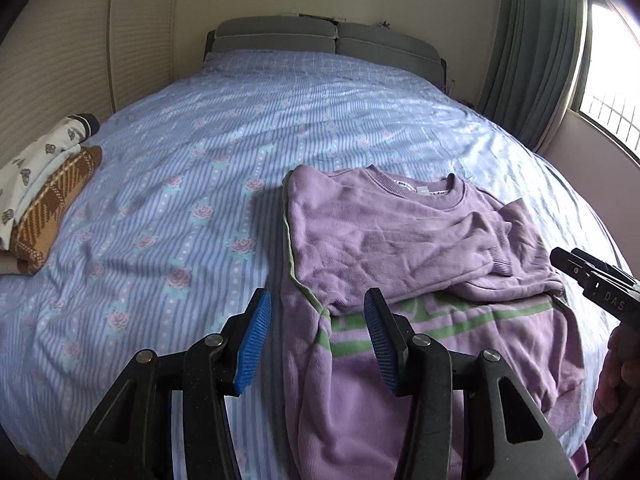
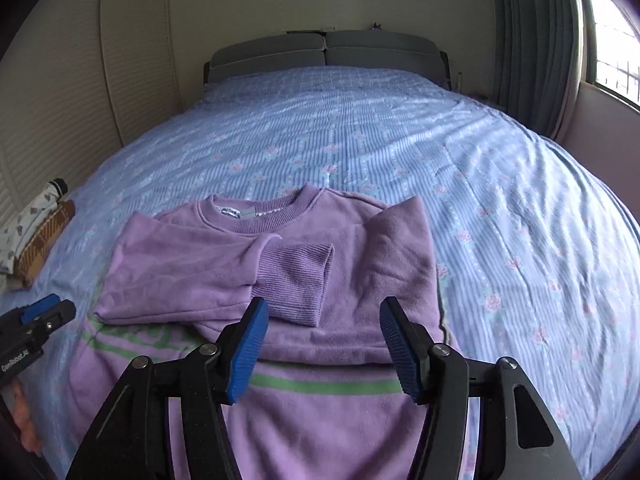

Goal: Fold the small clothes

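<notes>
A small lilac sweatshirt (image 1: 400,232) with green stripes lies face up on the bed, both sleeves folded in across the chest; it also shows in the right wrist view (image 2: 280,264). My left gripper (image 1: 316,320) is open and empty, hovering over the sweatshirt's left edge near the green stripe. My right gripper (image 2: 324,332) is open and empty above the sweatshirt's middle, just below the ribbed cuff (image 2: 296,284). Each gripper shows at the edge of the other's view: the right (image 1: 592,280), the left (image 2: 36,320).
The bed has a blue striped floral cover (image 1: 200,160). A stack of folded clothes (image 1: 44,196) sits at its left edge, also in the right wrist view (image 2: 36,232). A grey headboard (image 2: 324,52) stands at the far end. A curtain and window (image 1: 600,60) are on the right.
</notes>
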Demonstrator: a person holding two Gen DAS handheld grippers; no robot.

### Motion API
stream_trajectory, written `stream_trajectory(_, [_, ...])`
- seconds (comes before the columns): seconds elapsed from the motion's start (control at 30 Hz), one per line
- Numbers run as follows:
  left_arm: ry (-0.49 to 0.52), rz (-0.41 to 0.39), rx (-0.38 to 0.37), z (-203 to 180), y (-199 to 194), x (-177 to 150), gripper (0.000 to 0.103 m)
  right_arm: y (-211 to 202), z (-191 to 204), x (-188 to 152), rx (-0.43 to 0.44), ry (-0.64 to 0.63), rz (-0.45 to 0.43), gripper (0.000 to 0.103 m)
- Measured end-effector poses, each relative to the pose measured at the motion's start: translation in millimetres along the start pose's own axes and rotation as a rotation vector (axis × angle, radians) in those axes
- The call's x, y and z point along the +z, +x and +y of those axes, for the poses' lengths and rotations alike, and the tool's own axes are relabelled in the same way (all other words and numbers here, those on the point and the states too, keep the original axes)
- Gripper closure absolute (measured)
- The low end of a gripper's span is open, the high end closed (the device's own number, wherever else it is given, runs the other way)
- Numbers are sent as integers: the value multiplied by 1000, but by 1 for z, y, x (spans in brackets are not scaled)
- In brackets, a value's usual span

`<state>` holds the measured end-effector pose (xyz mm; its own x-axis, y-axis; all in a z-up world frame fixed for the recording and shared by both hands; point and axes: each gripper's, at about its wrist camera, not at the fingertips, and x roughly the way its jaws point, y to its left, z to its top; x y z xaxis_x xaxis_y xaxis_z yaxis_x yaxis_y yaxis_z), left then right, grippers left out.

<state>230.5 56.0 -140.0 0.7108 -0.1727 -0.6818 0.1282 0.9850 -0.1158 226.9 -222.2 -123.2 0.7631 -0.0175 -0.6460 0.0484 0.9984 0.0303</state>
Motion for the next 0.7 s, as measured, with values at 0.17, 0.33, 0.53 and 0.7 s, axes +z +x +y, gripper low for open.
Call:
stream_trajectory(0.17, [-4,-17,7,-8,-48,-30,51,-67,-10,-32,-16,27,-72,39])
stream_trajectory(0.33, [-27,-10,6,-12,-78,-73,47,-113,-20,-74,-39,21,-100,37])
stream_trajectory(0.53, [-63,-1,-7,-12,-84,-116,45,-135,-33,-118,-65,30,-97,37])
stream_trajectory(0.7, [-56,-8,-12,-16,-76,-138,46,-132,-43,-140,-61,59,-66,37])
